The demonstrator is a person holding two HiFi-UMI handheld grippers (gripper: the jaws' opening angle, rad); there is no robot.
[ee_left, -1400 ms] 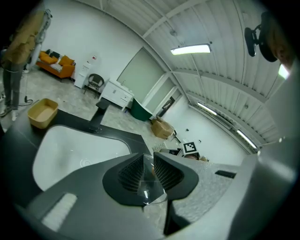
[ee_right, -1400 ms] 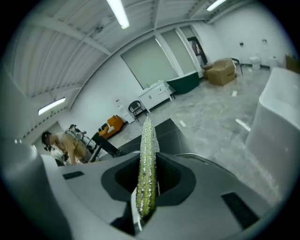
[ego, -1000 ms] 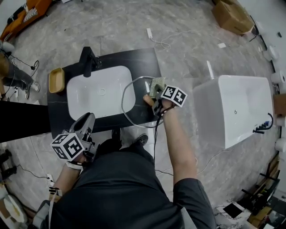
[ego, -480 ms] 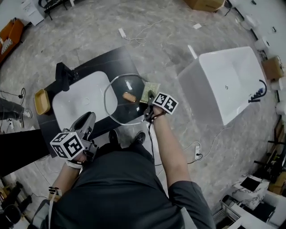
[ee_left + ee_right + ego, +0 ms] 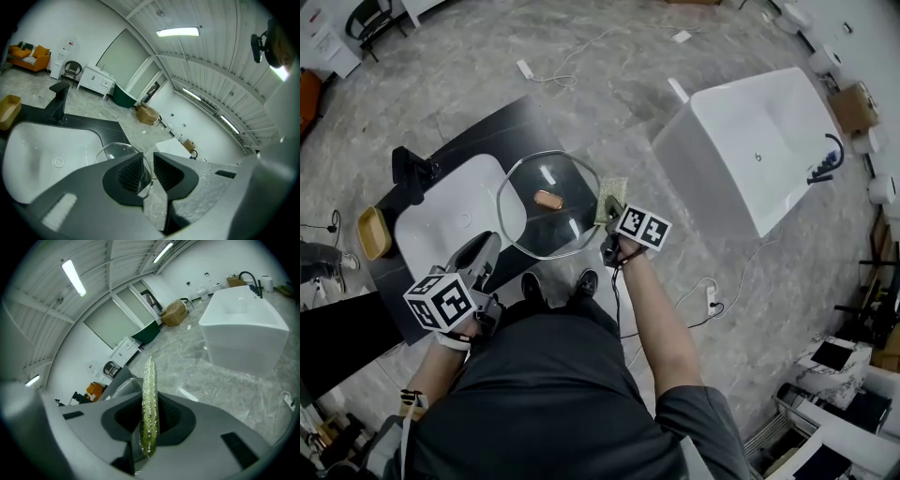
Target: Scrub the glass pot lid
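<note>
The round glass pot lid (image 5: 525, 225) with a brown knob (image 5: 547, 199) lies on the black counter (image 5: 502, 131), partly over the right side of the white basin (image 5: 441, 225). My right gripper (image 5: 609, 220) is at the lid's right rim, shut on a thin green sponge (image 5: 612, 197) that stands edge-on between its jaws in the right gripper view (image 5: 149, 404). My left gripper (image 5: 478, 255) hangs near my body, below the basin, shut and holding nothing. The lid's rim (image 5: 117, 151) shows beyond its jaws in the left gripper view.
A black faucet (image 5: 412, 169) stands at the basin's far left, with a yellow wooden box (image 5: 373, 232) beside it. A white bathtub (image 5: 750, 141) stands on the stone floor to the right. Cables (image 5: 703, 300) trail across the floor near my feet.
The head view has swung, so the counter now sits further left. The right gripper with the sponge has moved from over the lid's knob to its right rim. The left gripper has stayed put.
</note>
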